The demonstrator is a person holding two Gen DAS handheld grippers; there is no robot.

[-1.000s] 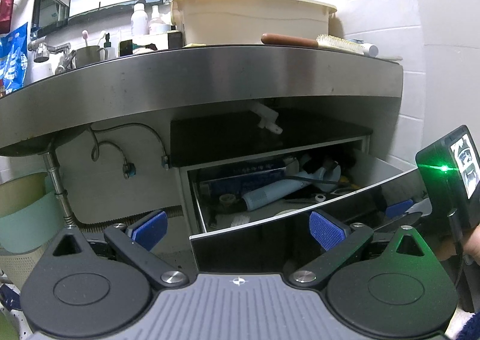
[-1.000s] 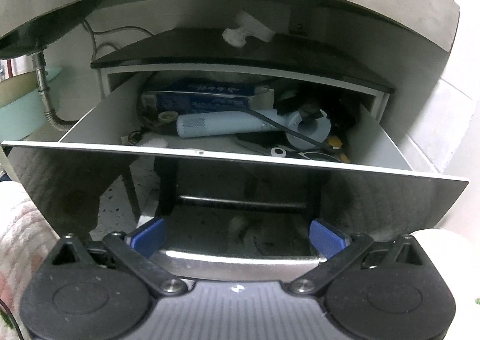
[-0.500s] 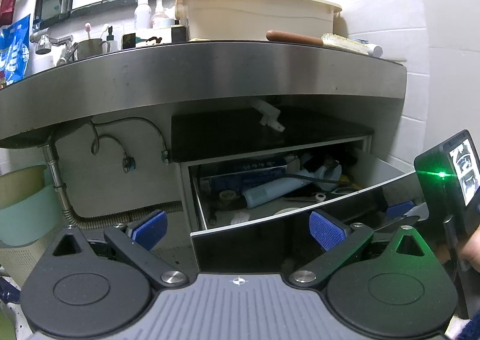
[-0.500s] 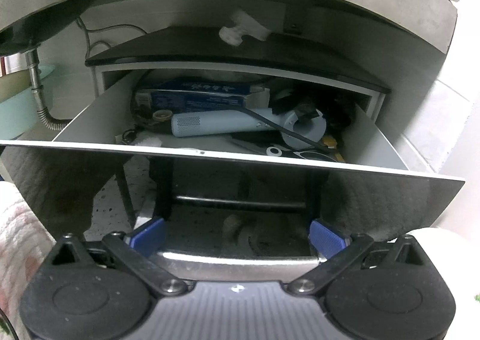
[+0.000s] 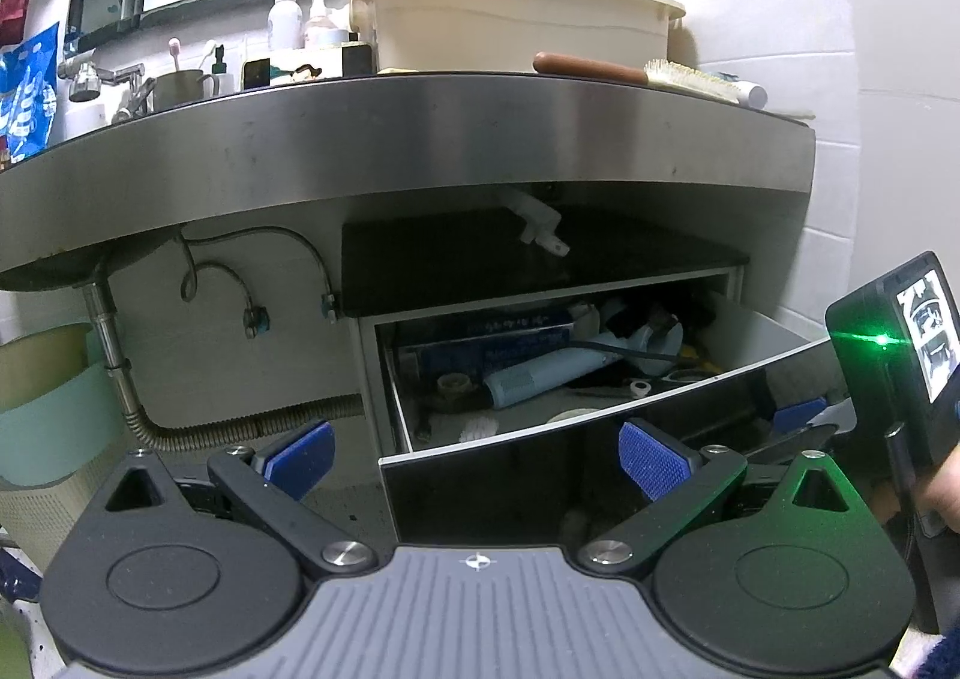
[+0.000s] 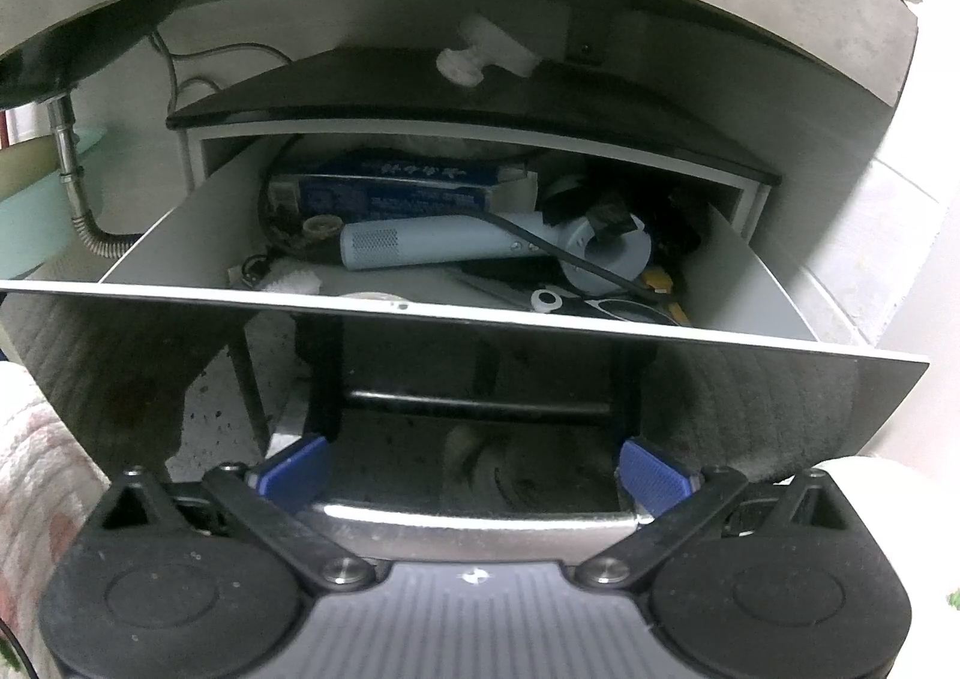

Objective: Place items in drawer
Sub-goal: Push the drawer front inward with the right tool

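The drawer (image 6: pixel 456 331) has slid further out (slightly) toward the camera.

Curved stainless-steel desk (image 5: pixel 420 139) with sink fittings. On top: large beige plastic lidded tub (image 5: pixel 516 25); wooden-handled hairbrush (image 5: pixel 636 73) lying just beside the tub, bristles toward the wall; steel mug (image 5: pixel 180 88) near a chrome tap (image 5: pixel 96 76); two white plastic bottles (image 5: pixel 300 22) behind, by the mirror. Blue printed packet (image 5: pixel 27 91) hanging at far left. Below: corrugated metal drain hose (image 5: pixel 240 430) running along the wall; pale green plastic basin (image 5: pixel 45 403) at left. White tiled wall (image 5: pixel 888 139) at right.
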